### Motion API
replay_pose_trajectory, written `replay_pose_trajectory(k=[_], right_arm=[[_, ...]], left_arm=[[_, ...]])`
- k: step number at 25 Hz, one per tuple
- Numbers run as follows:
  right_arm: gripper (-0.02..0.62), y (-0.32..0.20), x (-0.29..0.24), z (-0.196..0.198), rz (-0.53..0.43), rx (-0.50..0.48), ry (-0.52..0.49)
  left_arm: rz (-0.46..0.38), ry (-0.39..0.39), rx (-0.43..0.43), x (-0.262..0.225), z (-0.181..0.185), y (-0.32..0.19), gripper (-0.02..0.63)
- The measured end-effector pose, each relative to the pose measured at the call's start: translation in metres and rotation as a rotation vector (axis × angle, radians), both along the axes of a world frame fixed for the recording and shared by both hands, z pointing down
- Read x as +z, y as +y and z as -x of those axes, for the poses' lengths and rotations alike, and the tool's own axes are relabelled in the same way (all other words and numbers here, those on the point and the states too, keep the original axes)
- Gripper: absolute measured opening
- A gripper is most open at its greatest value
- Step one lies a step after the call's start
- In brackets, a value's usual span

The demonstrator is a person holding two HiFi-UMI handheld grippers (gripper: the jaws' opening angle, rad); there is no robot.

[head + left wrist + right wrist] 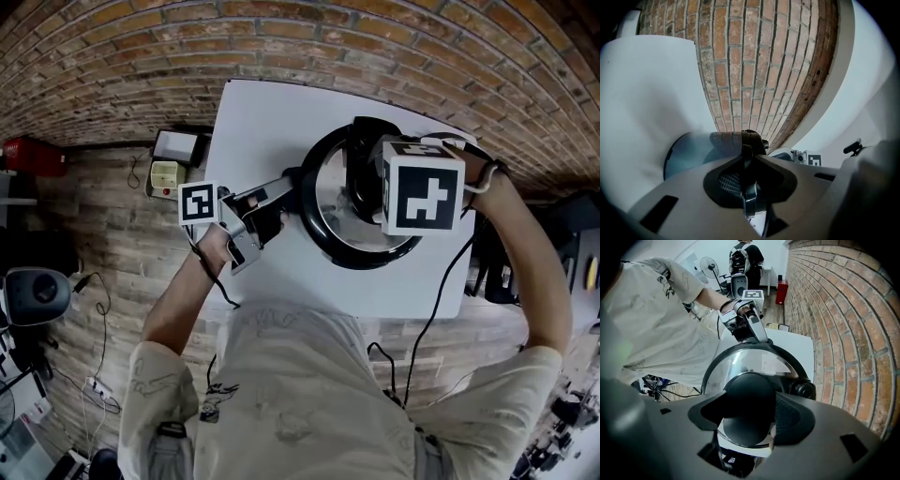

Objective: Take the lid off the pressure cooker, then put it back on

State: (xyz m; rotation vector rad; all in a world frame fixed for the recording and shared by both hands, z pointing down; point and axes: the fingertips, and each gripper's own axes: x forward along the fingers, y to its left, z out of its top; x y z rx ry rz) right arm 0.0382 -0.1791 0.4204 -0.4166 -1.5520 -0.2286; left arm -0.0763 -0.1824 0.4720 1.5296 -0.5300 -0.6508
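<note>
The pressure cooker (pixel 323 220) stands on the white table (pixel 262 122), with its shiny lid (pixel 745 363) on and a black rim around it. My right gripper (pixel 367 187) points down over the lid's middle, under its marker cube (pixel 422 195). In the right gripper view its jaws close from both sides on the lid's round black knob (pixel 747 397). My left gripper (pixel 270 202) lies level at the cooker's left. It is shut on the thin black side handle (pixel 749 157), beside the steel pot wall (pixel 686 152).
A black valve knob (pixel 804 389) sits on the lid's rim. The table's right part runs along a brick wall (pixel 848 324). On the floor to the left are a small box (pixel 174 146), a red thing (pixel 33 155), a dark round device (pixel 37 293) and cables (pixel 98 375).
</note>
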Motion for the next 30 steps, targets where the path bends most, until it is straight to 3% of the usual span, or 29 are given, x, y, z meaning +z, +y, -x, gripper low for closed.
replay_pose_trajectory(k=[6,8,10,13,15,18,25,30], right_arm=[[0.314,0.0,0.0,0.002,0.005,-0.007,-0.029],[0.324,-0.001,-0.001,0.002,0.002,0.0,-0.053],[0.379,-0.001,-0.004,0.003,0.008,0.026,-0.086],[0.385,-0.001,-0.011,0.004,0.004,0.069,-0.164],[0.387,-0.003,-0.019,0.007,-0.004,0.106,-0.25],[0.387,-0.003,-0.034,0.012,0.0,0.201,-0.42],[0.385,-0.002,-0.072,0.005,-0.062,0.427,-0.852],[0.384,0.001,-0.094,-0.016,-0.07,0.67,-1.167]], left_arm=[[-0.011,-0.017,-0.009,-0.001,0.001,0.0,0.067],[-0.027,-0.046,-0.01,-0.001,0.001,0.0,0.069],[-0.043,-0.086,-0.017,-0.002,0.001,0.0,0.07],[-0.064,-0.163,-0.061,-0.003,0.01,-0.002,0.105],[-0.085,-0.254,-0.103,-0.003,0.023,-0.004,0.118],[-0.122,-0.452,-0.155,-0.003,0.041,-0.003,0.135],[-0.287,-0.814,-0.295,-0.029,0.066,-0.001,0.141],[-0.44,-1.076,-0.386,-0.054,0.075,0.002,0.141]])
